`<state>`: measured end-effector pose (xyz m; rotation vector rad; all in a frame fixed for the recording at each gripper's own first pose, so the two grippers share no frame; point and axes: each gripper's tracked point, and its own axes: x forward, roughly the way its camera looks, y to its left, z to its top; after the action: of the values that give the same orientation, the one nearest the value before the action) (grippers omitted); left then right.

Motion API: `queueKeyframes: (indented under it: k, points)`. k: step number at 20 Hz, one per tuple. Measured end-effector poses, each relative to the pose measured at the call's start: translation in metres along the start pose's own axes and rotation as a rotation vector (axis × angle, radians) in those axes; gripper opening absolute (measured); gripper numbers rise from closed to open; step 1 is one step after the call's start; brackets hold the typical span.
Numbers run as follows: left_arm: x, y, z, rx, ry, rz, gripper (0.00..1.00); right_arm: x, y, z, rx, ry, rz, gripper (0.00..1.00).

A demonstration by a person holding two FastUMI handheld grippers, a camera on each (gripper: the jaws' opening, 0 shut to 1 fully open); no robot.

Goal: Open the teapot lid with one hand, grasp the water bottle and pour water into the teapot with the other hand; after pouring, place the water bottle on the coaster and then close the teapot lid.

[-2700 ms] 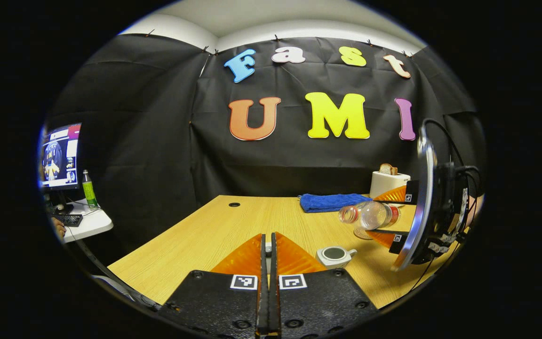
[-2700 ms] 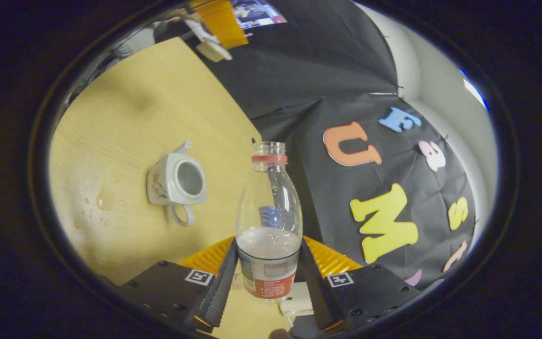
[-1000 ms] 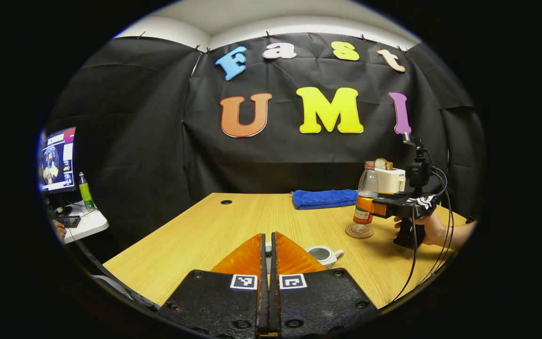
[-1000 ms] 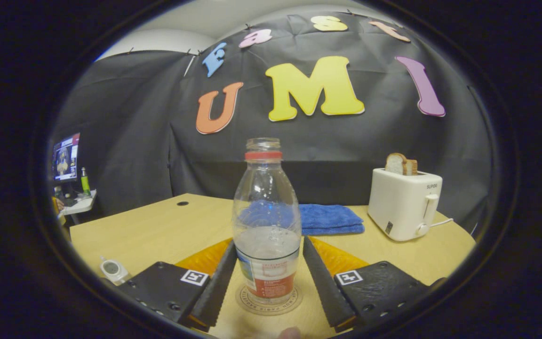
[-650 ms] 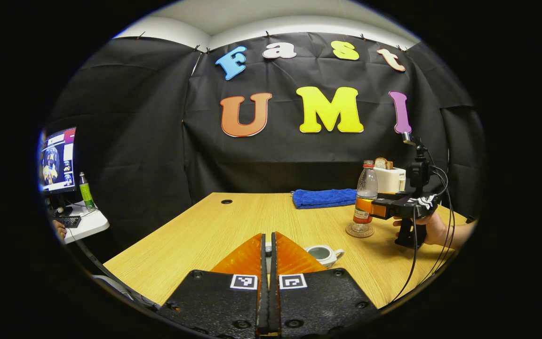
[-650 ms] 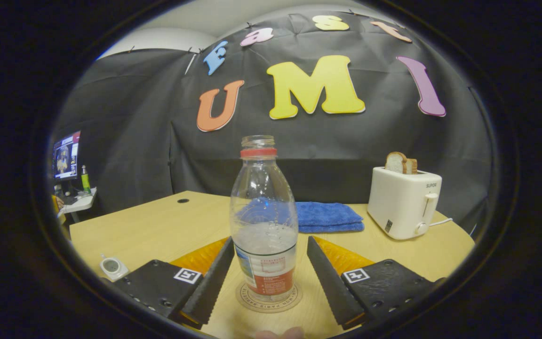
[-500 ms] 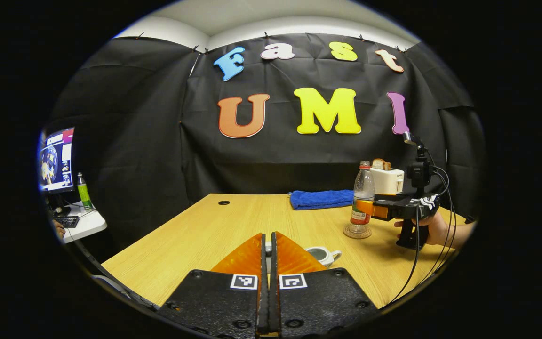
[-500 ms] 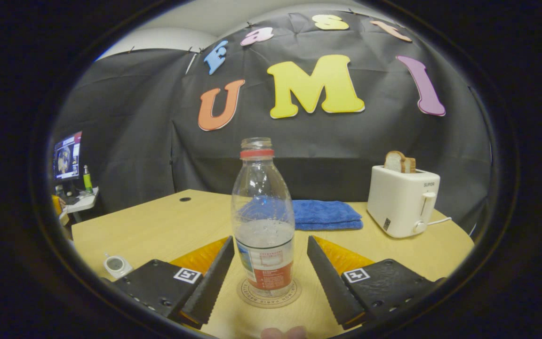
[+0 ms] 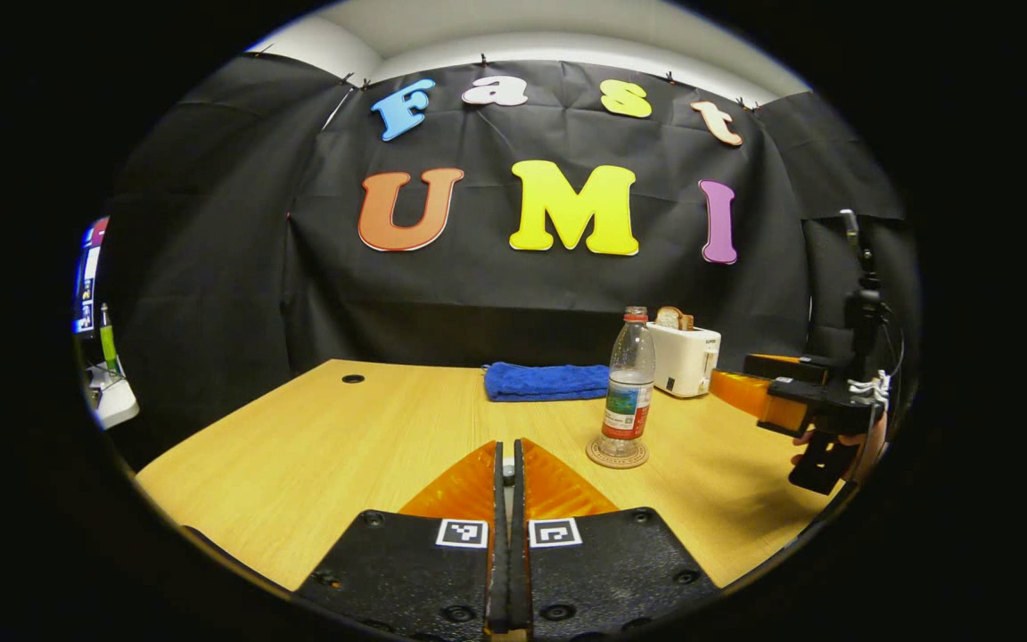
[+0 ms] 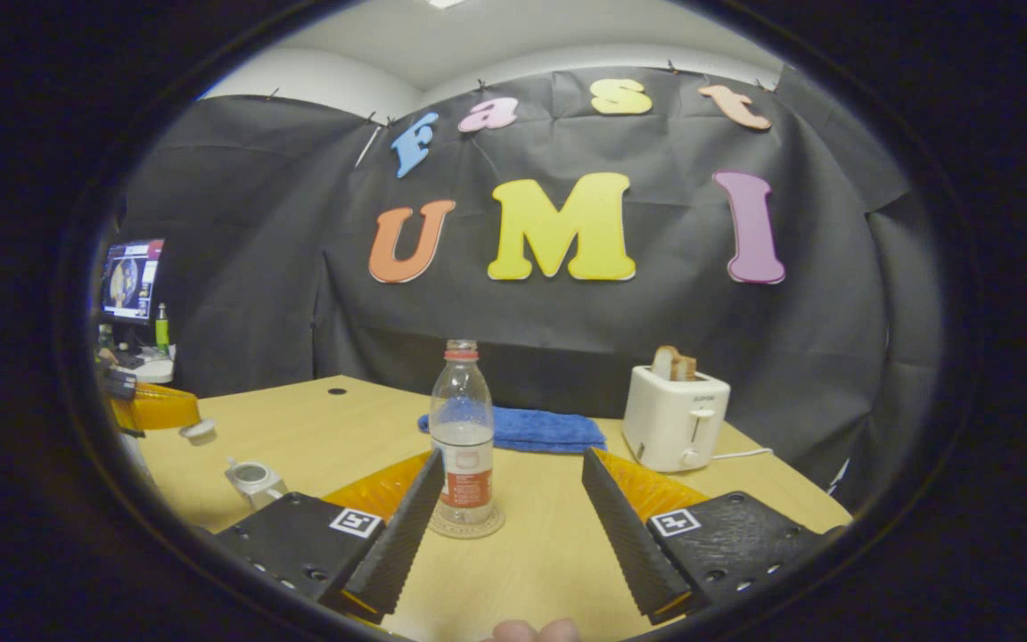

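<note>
The clear water bottle with a red label stands upright on the round coaster, some water left in it. My right gripper is open and drawn back from it, with nothing between the fingers. In the left gripper view the bottle and coaster sit right of centre, with the right gripper off to their right in a hand. The white teapot stands open at the left. The left gripper is shut on the teapot lid, held above the table.
A white toaster with bread stands at the back right, its cord trailing right. A folded blue towel lies behind the bottle. The wooden table has a cable hole near its far left. A monitor sits beyond the table's left edge.
The right gripper righted the bottle, set it on the coaster, opened and pulled back. The left gripper, still shut on the lid, turned so the teapot left its view.
</note>
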<state>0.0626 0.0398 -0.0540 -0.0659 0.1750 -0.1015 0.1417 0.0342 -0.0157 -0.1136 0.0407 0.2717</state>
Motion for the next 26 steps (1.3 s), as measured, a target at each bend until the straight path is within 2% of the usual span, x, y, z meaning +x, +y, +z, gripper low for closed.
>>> queueKeyframes:
  k: [6,10,20,26]
  points:
    - [0.027,0.001,-0.017,0.005,0.002,0.051,0.03,-0.046,-0.037,-0.015,0.062,0.007,-0.085,0.93]
    - [0.036,0.01,-0.035,0.017,0.037,0.088,0.03,-0.057,-0.04,-0.021,0.088,0.008,-0.103,0.93]
    - [0.034,0.005,-0.04,0.026,0.044,0.091,0.03,-0.06,-0.042,-0.031,0.119,0.023,-0.113,0.93]
    - [0.036,0.003,-0.05,0.038,0.074,0.122,0.08,-0.063,-0.042,-0.032,0.125,0.022,-0.114,0.93]
